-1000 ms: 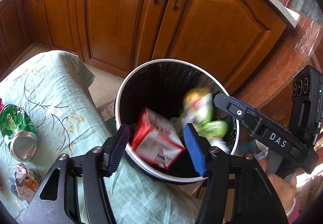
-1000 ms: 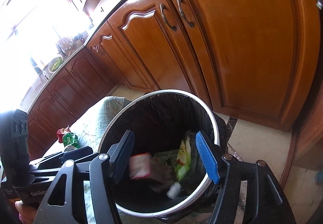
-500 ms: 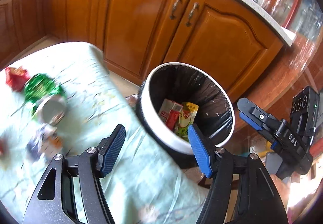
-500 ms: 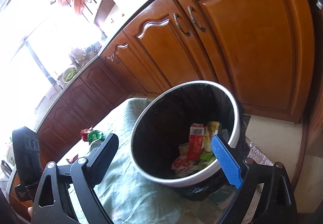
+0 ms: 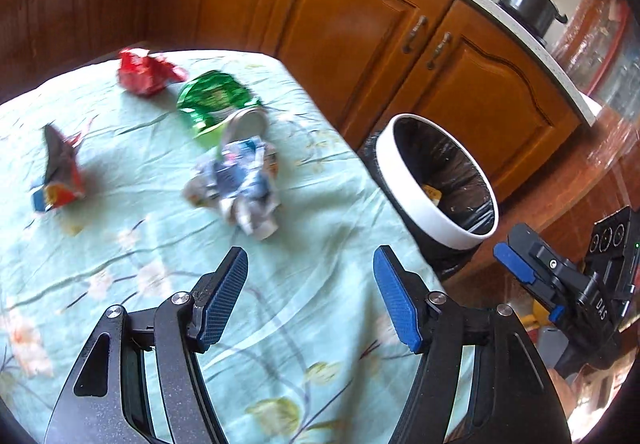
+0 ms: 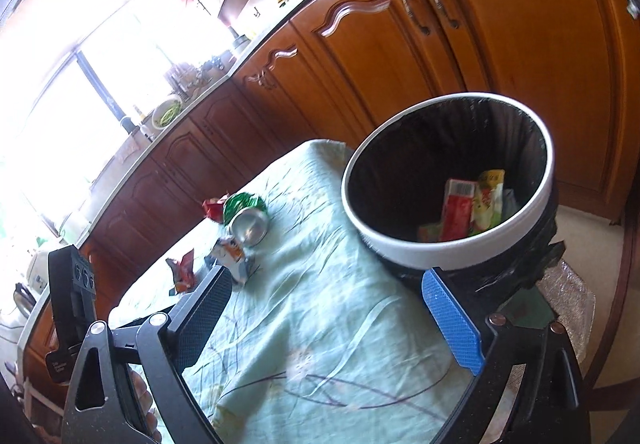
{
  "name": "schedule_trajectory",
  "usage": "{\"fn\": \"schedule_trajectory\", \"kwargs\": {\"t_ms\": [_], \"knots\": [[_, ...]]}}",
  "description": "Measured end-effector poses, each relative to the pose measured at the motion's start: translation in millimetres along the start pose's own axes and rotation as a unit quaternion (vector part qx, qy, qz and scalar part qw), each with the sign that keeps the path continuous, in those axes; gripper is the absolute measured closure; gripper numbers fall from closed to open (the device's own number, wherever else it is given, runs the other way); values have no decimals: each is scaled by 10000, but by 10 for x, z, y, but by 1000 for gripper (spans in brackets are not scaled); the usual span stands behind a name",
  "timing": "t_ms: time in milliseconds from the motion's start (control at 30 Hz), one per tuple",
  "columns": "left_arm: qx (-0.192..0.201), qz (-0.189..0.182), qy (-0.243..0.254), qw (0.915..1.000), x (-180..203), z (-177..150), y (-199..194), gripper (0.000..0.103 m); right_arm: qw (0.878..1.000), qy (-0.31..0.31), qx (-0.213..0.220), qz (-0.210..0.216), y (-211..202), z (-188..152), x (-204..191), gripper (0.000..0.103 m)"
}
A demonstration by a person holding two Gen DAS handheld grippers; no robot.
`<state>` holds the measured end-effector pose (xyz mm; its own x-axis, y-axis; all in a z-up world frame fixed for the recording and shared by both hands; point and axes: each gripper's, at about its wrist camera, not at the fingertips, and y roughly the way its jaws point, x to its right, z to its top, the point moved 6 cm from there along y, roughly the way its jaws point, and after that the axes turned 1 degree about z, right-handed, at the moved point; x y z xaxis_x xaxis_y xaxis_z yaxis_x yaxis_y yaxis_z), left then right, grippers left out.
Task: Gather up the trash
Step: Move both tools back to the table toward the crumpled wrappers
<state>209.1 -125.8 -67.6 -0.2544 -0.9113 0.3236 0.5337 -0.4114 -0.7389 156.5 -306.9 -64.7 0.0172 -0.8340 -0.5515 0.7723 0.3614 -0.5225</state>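
Observation:
Trash lies on the green floral tablecloth [image 5: 168,244]: a crumpled blue-white wrapper [image 5: 236,184], a silver can [image 5: 245,124] with a green wrapper [image 5: 212,100], a red wrapper [image 5: 146,72] and a dark-orange wrapper [image 5: 58,172]. My left gripper [image 5: 310,292] is open and empty above the cloth, short of the blue-white wrapper. My right gripper [image 6: 340,320] is open and empty, between the table and the white-rimmed bin [image 6: 400,244]. The bin holds a red carton [image 6: 456,208] and a yellow-green packet [image 6: 490,200]. The can [image 6: 250,224] also shows in the right wrist view.
The bin [image 5: 452,232] stands off the table's right edge, in front of wooden cabinet doors [image 5: 360,24]. A pot [image 5: 528,0] sits on the counter. The right gripper's body [image 5: 568,284] shows at the right of the left wrist view.
Both grippers have pulled back from over the bin toward the table. The red carton and yellow-green packet fell into the bin. The left view swung onto the table trash.

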Motion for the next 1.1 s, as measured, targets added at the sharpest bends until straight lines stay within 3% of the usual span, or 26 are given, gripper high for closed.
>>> {"fn": "schedule_trajectory", "kwargs": {"t_ms": [533,1100], "knots": [[305,298,-672,9968,-783,-200,-447,37,9973,-425,-480,354,360,-257,-581,6],[517,747,-1034,9905,-1414,-30,-589,37,9924,-604,-894,596,905,-242,-909,6]]}}
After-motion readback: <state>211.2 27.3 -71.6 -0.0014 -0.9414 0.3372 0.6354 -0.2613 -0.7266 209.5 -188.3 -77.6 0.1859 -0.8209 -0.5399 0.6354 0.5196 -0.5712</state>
